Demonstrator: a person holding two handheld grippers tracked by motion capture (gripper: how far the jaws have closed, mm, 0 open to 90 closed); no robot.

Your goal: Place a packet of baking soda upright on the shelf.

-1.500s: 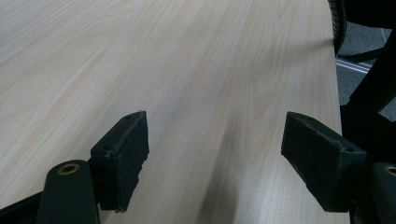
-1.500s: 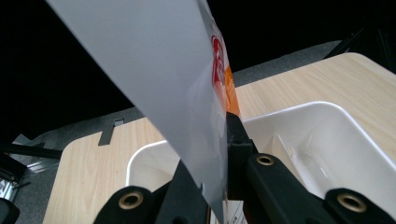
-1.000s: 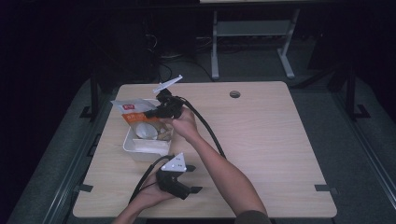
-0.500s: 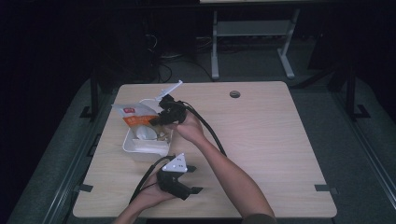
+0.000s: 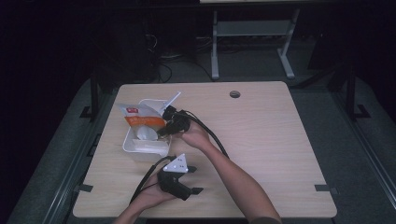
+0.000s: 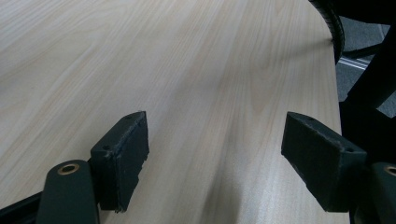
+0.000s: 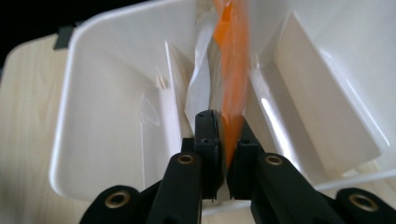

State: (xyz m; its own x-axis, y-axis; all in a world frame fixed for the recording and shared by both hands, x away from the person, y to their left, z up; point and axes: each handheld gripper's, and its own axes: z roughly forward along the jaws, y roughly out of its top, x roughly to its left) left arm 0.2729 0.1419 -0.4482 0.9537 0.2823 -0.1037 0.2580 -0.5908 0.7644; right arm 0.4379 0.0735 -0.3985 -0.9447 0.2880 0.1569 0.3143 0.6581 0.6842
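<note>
At the table's (image 5: 261, 140) nine o'clock, the right gripper (image 7: 223, 140) pinches one packet (image 7: 232, 70) over one bin (image 5: 133, 144); the left gripper (image 6: 215, 158) gapes empty.

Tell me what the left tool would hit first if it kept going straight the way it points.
Probably nothing: the left tool, jaws open, points low along the bare wooden table toward its edge. A dark object stands right of that line; depth is unclear.

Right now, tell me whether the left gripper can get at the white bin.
Probably yes. The left gripper rests open on bare table just in front of the white bin, with nothing between them. The right gripper, shut on the orange packet, crowds only the bin's right side.
</note>
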